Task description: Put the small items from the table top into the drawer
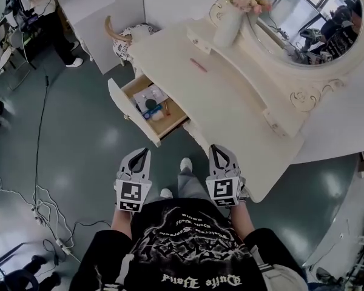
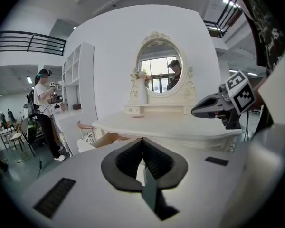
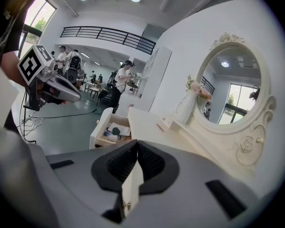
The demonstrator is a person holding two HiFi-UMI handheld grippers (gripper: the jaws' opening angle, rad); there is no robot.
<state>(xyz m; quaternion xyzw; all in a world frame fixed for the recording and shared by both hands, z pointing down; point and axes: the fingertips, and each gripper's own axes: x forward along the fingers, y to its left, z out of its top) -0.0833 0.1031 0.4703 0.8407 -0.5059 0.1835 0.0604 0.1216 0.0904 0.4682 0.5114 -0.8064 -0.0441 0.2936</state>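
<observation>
Closest, the left gripper and the right gripper each have the jaws pressed together, holding nothing. Beyond them stands the white dressing table. Its drawer is pulled out, with small items inside. One thin pink item lies on the table top.

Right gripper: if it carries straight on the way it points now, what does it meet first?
Most likely the front edge of the dressing table, just beside the open drawer; depth is unclear.
</observation>
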